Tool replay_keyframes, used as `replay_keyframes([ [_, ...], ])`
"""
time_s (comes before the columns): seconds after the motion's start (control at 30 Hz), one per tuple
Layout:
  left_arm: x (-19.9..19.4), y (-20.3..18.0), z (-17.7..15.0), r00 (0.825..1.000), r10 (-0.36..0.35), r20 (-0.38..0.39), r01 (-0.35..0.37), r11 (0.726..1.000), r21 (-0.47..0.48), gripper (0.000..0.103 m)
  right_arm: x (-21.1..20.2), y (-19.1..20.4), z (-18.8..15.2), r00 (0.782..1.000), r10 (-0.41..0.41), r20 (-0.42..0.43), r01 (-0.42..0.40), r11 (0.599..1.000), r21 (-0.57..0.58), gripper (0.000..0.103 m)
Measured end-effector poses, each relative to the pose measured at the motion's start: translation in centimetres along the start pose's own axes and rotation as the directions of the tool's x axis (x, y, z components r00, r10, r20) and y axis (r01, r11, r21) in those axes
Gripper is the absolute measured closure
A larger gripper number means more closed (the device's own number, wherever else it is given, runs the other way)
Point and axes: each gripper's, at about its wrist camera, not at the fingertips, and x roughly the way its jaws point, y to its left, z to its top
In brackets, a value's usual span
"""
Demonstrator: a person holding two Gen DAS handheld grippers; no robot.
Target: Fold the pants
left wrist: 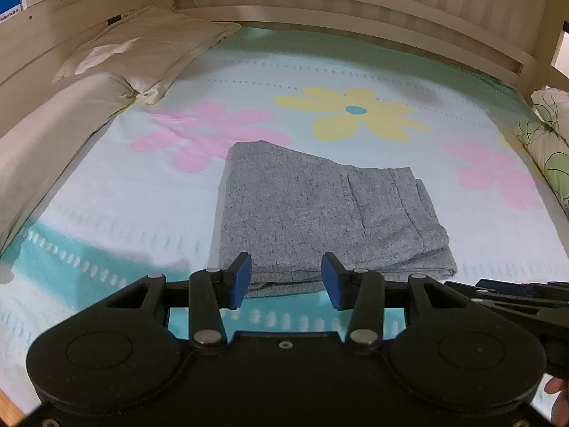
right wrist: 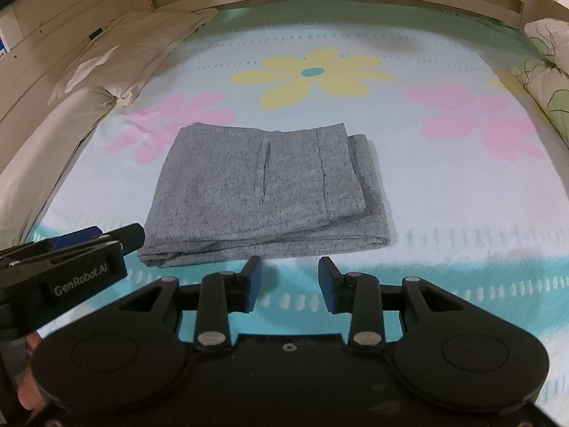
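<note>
Both tools, left (left wrist: 286,277) and right (right wrist: 290,281), gape empty before folded pants (right wrist: 263,195); pillows (left wrist: 142,53) lie aside.

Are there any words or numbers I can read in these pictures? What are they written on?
"GenRobot.AI": white letters on the side of the left gripper, seen from the right wrist view.
Blue and white box at the top left: it has marks, too small and blurred to read.
Nothing to read on the pants or the sheet.
</note>
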Motion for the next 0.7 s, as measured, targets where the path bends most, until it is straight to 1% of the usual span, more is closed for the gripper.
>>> replay_keyframes([
  [0.4,0.07,-0.10,0.05,1.000,-0.004,-0.011,0.004,1.000,0.005,0.050,0.31,0.17,-0.05,1.000,0.003,-0.009,-0.003,1.000,-0.003,0.064],
  [0.7,0.30,0.06,0.06,0.999,-0.016,-0.037,0.016,1.000,-0.011,0.050,0.44,0.45,-0.06,1.000,0.001,-0.012,-0.001,1.000,-0.001,0.064],
])
